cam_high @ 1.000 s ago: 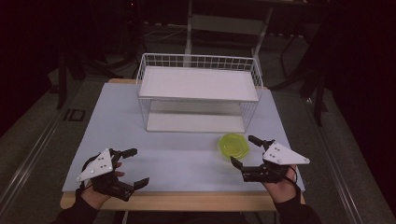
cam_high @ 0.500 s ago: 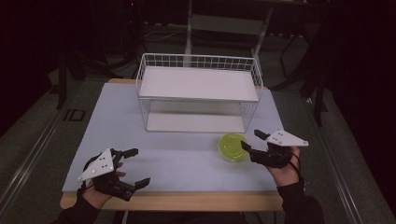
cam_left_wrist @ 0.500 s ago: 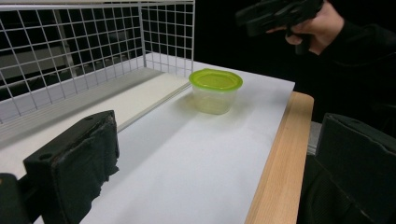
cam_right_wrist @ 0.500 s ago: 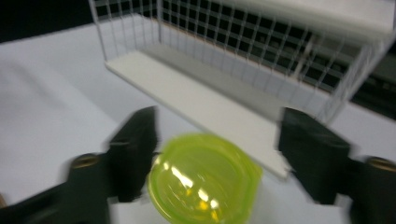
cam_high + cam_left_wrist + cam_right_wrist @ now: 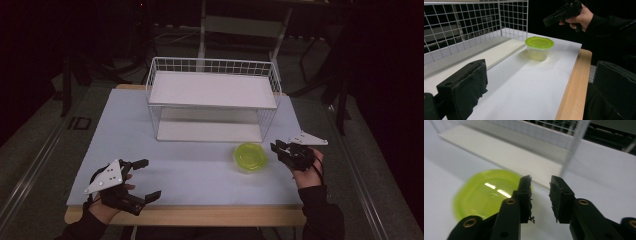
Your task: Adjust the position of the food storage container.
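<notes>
A clear tub with a lime-green lid (image 5: 250,156) stands on the pale table mat, in front of the wire rack's right corner. My right gripper (image 5: 276,148) hovers just right of the tub, apart from it and pointing left toward it. In the right gripper view its jaws (image 5: 540,181) stand a narrow gap apart with nothing between them; they have just been closing. The lid (image 5: 486,192) lies below and left of them. My left gripper (image 5: 150,178) rests open near the front left edge. Its view shows the tub (image 5: 539,47) far ahead and the right gripper (image 5: 549,20) above it.
A white wire rack (image 5: 212,90) with a shelf board stands at the back middle of the mat; its mesh (image 5: 474,25) shows in the left gripper view. The wooden table edge (image 5: 200,216) runs along the front. Dark floor surrounds the table.
My right gripper has moved away from the front edge to the tub's right side, and its jaws have narrowed from wide open. The left gripper and the tub have stayed put.
</notes>
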A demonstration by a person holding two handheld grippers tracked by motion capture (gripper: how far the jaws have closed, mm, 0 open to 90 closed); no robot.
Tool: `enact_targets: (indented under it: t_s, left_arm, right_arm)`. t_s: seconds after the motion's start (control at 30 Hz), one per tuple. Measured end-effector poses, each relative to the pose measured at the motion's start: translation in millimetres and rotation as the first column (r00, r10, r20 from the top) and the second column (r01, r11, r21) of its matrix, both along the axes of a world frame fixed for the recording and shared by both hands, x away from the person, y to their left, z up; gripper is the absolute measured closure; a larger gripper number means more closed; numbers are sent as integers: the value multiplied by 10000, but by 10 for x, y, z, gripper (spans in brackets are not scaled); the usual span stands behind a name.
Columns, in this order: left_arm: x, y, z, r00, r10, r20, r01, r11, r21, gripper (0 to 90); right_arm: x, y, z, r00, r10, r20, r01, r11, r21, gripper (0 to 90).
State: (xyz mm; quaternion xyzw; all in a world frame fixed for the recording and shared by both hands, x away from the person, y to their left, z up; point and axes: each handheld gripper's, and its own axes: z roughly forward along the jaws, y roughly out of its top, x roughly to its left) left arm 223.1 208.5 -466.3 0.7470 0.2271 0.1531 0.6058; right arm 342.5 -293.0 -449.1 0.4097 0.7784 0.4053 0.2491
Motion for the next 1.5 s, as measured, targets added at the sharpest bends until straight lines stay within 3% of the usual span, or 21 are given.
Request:
enact_targets:
  t_s: [0.2, 0.37, 0.53, 0.67, 0.77, 0.83, 0.93, 1.07, 1.5]
  left_arm:
    - [1, -7, -3, 10000, 2, 10, -2, 10000, 62, 4]
    - [2, -11, -7, 10000, -2, -6, 2, 10000, 69, 4]
    - [2, -10, -3, 10000, -20, 25, 20, 10000, 83, 4]
    - [-4, -8, 4, 10000, -39, 48, 39, 10000, 46, 3]
    - [-7, -6, 9, 10000, -45, 85, 45, 10000, 61, 4]
    - [-9, -6, 11, 9999, -42, 107, 41, 10000, 81, 4]
    - [-9, -7, 13, 9999, -63, 120, 62, 9999, 129, 4]
    - [-12, -6, 17, 9999, -71, 150, 69, 9999, 126, 4]
    - [-13, -8, 20, 9998, -62, 172, 59, 9999, 134, 4]
  right_arm:
    - [98, -53, -137, 9975, -455, -536, 433, 9982, -415, 898]
    - [155, -66, -293, 9928, -702, -966, 649, 9963, -570, 900]
    - [184, -46, -399, 9898, -622, -1281, 570, 9974, -440, 900]
    - [221, 8, -512, 9853, -534, -1624, 424, 9966, -708, 900]
    - [229, 18, -577, 9797, -481, -1946, 385, 9979, -528, 900]
    - [224, 49, -612, 9777, -379, -2065, 239, 9973, -697, 900]
    - [231, 88, -655, 9735, -208, -2276, 81, 9984, -563, 900]
    - [236, 128, -691, 9667, 47, -2559, -61, 10000, -44, 900]
    - [197, 323, -751, 9496, 811, -3028, -720, 9966, 409, 900]
